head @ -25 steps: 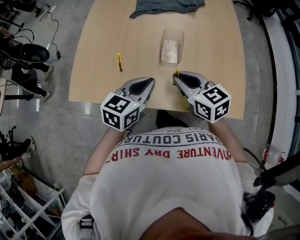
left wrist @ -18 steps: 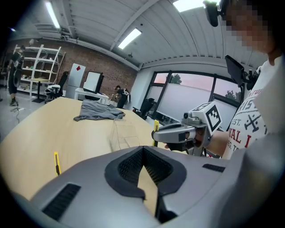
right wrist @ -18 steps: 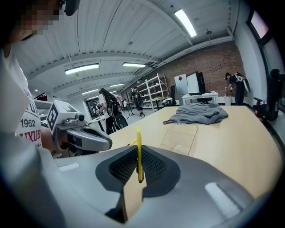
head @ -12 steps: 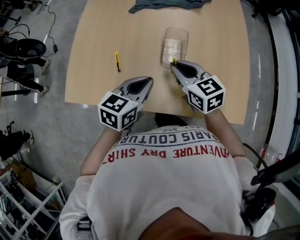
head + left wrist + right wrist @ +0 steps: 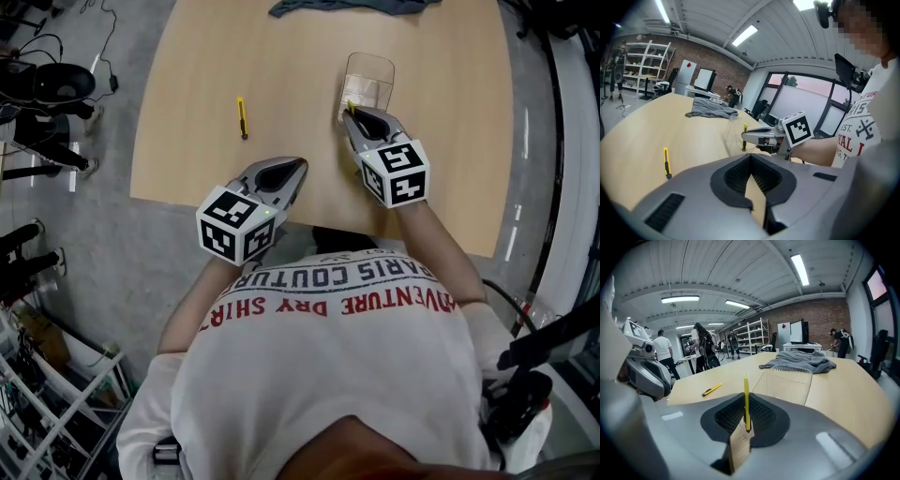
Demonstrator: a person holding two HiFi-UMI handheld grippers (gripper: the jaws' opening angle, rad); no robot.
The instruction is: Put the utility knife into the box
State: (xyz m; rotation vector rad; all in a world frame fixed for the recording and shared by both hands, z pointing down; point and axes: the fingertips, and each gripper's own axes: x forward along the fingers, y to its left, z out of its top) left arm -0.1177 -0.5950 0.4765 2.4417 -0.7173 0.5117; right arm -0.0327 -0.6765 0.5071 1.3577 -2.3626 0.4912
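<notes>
Got the yellow utility knife (image 5: 746, 401) pinched upright in the right gripper (image 5: 349, 111), right at the near wall of the clear box (image 5: 370, 70), not inside it. Holding the left gripper (image 5: 298, 167) closed up on nothing, low over the near edge of the table (image 5: 281, 56). Also seeing a second yellow knife (image 5: 242, 117) lying flat on the wood, well left of the box, and a grey cloth (image 5: 347, 7) at the far end.

held knife (image 5: 746, 401): slim, yellow, upright, clamped in right gripper (image 5: 352, 112) jaws at box's near edge
spare knife (image 5: 242, 117): yellow/black, flat on table (image 5: 187, 56), well left of box
box (image 5: 370, 67): clear plastic, open-topped, upright
</notes>
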